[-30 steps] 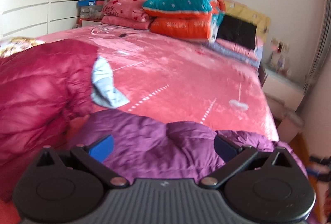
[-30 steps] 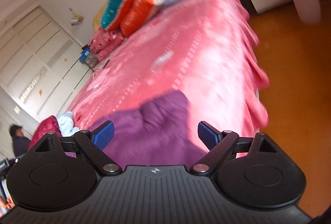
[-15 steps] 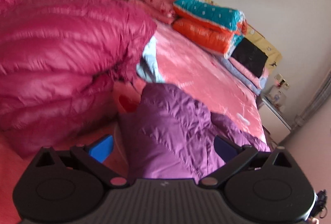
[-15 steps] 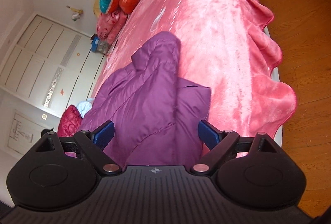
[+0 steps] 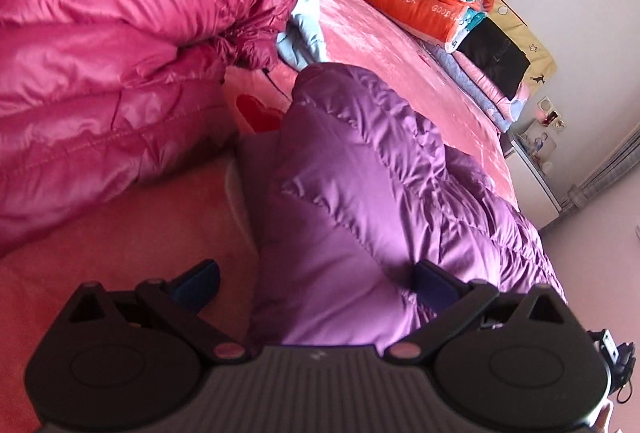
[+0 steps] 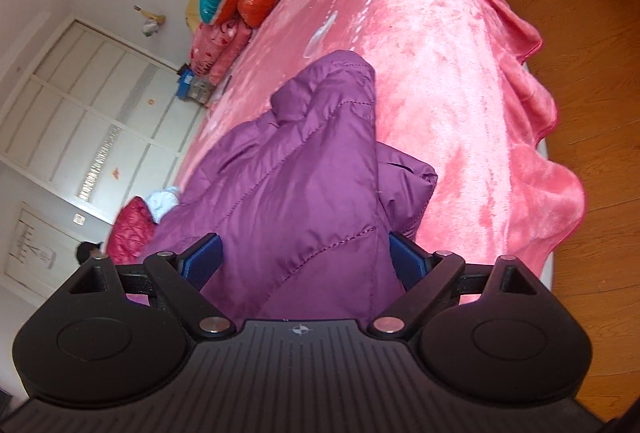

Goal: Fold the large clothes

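Left gripper (image 5: pixel 314 283) and right gripper (image 6: pixel 306 257): both spread wide, straddling folds of purple down jacket (image 6: pixel 304 169) on pink bedspread (image 6: pixel 440 45) ahead. Likely pre-grasp stage; next, closure on hem needed. Beyond-left: magenta jacket (image 5: pixel 120 33), untouched.

I see the purple jacket (image 5: pixel 360 193), a quilted, shiny down piece, lying bunched and rumpled on the bed (image 5: pixel 400 73) near its edge. In my right view the jacket (image 6: pixel 304 193) runs lengthwise, one puffy fold raised along the middle, a darker flap sticking out toward the bed's edge. Its near end lies between my fingers in both views.
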Tool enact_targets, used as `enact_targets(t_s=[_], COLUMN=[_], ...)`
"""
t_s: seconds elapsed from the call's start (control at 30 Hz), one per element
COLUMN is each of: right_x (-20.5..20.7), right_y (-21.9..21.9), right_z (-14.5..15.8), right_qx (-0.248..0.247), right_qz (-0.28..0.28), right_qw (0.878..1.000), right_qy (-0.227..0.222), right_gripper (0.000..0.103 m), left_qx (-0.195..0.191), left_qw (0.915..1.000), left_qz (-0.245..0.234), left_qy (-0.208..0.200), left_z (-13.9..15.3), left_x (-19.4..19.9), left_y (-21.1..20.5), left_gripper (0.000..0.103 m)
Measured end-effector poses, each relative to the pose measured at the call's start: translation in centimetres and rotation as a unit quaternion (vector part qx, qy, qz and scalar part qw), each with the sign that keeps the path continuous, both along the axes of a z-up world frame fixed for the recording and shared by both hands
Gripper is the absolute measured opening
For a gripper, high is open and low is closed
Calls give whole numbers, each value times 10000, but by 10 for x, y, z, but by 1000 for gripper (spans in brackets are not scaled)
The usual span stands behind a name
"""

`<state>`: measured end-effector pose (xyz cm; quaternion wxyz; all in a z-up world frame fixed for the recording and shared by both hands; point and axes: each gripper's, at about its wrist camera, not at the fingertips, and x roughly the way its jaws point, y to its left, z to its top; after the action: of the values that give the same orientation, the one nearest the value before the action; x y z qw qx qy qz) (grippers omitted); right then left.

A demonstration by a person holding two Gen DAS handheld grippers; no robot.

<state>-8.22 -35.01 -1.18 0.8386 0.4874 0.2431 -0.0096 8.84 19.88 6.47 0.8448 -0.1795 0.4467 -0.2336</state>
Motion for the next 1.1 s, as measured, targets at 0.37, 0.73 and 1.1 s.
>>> enact_targets(t_s=[0.37, 0.73, 1.1], right_x=[8, 7, 7], right_y=[1, 6, 12], right_z=[-12, -13, -13], right_qx=[-97, -196, -371], right_qz=[-103, -218, -370], right_qw=[9998, 9994, 9984], right_qy=[168, 190, 223], right_gripper=[103, 103, 103], left_qx=[-384, 45, 1634], left_qw=[9989, 9982, 9748], left_qz=[-191, -526, -65], left_qy=[172, -301, -1515], left_z=[-19, -17, -8], left_x=[13, 1, -35], left_y=[-10, -40, -84], left_gripper=[103, 103, 103])
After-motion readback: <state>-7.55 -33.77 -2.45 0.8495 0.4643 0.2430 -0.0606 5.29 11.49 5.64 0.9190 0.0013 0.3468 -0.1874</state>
